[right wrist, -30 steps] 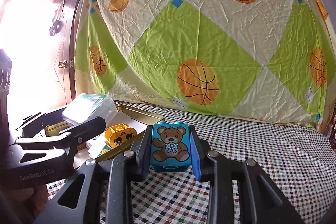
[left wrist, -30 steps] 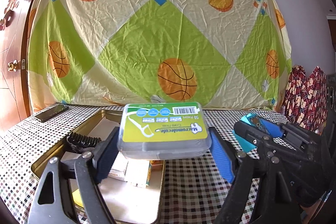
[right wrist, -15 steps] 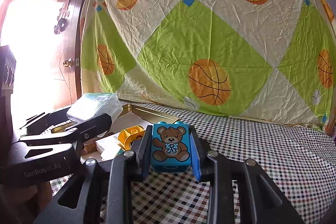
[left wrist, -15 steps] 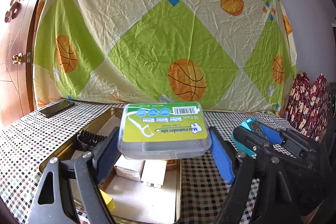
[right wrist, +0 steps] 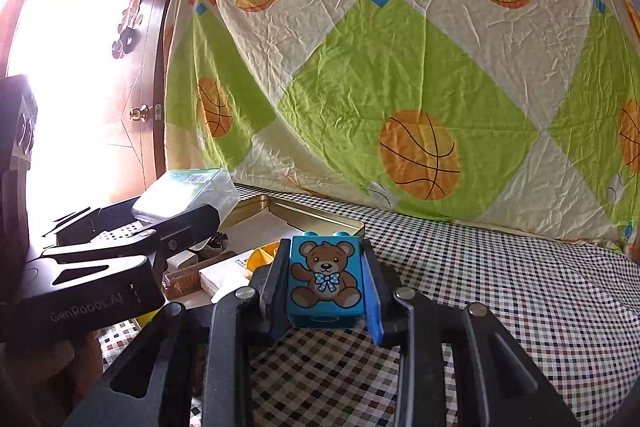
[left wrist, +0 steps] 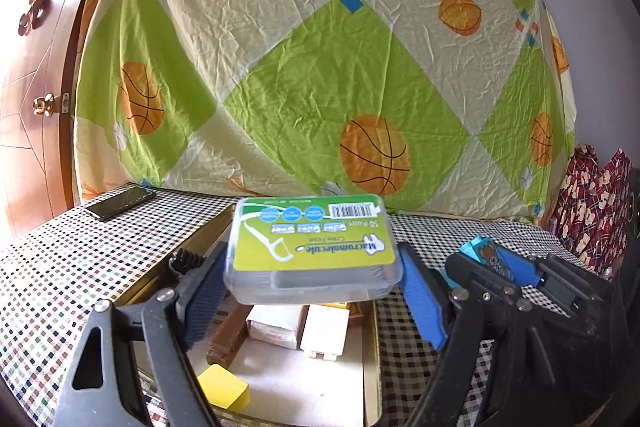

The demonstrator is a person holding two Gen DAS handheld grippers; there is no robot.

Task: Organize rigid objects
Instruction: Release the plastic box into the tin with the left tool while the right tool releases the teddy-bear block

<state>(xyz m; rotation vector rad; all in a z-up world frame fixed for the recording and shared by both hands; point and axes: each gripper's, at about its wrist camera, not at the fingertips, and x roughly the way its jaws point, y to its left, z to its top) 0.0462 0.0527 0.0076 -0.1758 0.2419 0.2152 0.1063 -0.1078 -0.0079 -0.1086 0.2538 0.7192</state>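
Note:
My left gripper (left wrist: 312, 279) is shut on a clear plastic floss box (left wrist: 312, 247) with a green label, held above a gold metal tray (left wrist: 372, 367) on the checkered tablecloth. My right gripper (right wrist: 325, 291) is shut on a blue toy brick (right wrist: 325, 279) printed with a teddy bear, just right of the tray (right wrist: 304, 213). In the left wrist view the right gripper (left wrist: 500, 267) and its brick (left wrist: 486, 253) appear at the right. The right wrist view shows the left gripper (right wrist: 184, 211) and floss box (right wrist: 188, 187) at the left.
Inside the tray lie white boxes (left wrist: 296, 327), a brown comb (left wrist: 228, 335), a yellow block (left wrist: 224, 387) and a black comb (left wrist: 186, 261). A phone (left wrist: 120, 203) lies at the back left. A sheet with basketballs (left wrist: 320, 67) hangs behind; a wooden door (left wrist: 32, 87) stands left.
Both grippers have shifted sideways with their loads; the tray and its contents now sit more to the right and nearer in the left wrist view. Neither grip has altered.

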